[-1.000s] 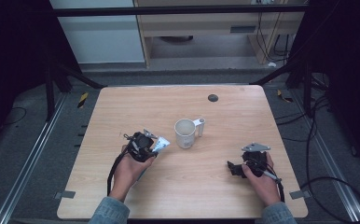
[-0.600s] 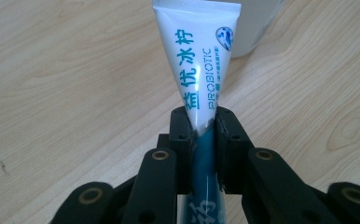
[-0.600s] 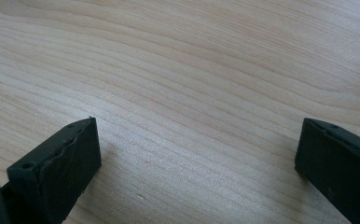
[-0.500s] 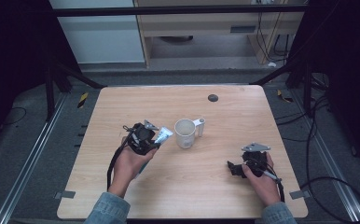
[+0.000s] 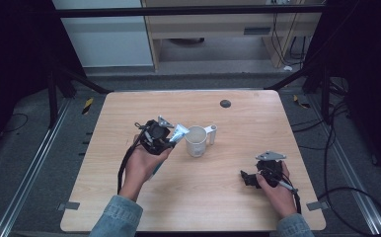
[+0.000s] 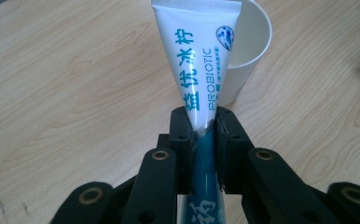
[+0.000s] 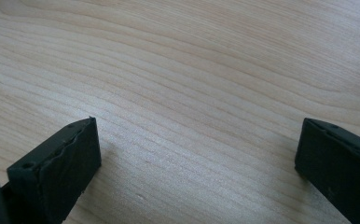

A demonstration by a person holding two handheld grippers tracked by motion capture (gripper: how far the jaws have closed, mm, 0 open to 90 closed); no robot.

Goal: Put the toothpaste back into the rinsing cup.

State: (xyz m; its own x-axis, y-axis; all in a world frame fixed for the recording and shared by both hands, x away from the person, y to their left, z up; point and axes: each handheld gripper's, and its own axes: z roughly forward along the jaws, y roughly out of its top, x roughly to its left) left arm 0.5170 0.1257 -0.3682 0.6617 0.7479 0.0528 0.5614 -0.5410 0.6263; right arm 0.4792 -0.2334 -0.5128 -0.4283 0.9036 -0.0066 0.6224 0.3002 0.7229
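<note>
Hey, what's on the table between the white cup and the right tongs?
Nothing: in the high view, bare wood runs from the white cup to the right tongs. The table is bare ahead of them too.

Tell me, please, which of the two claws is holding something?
The left claw, shut on the toothpaste tube beside the white cup; the right claw is open, empty.

Open wood around me, one cluster mid-table

The white plastic cup (image 5: 197, 140) blocks my left gripper (image 5: 171, 140); bare light wooden table (image 5: 129, 197) surrounds my wide-spread right gripper (image 5: 245, 177).
</note>
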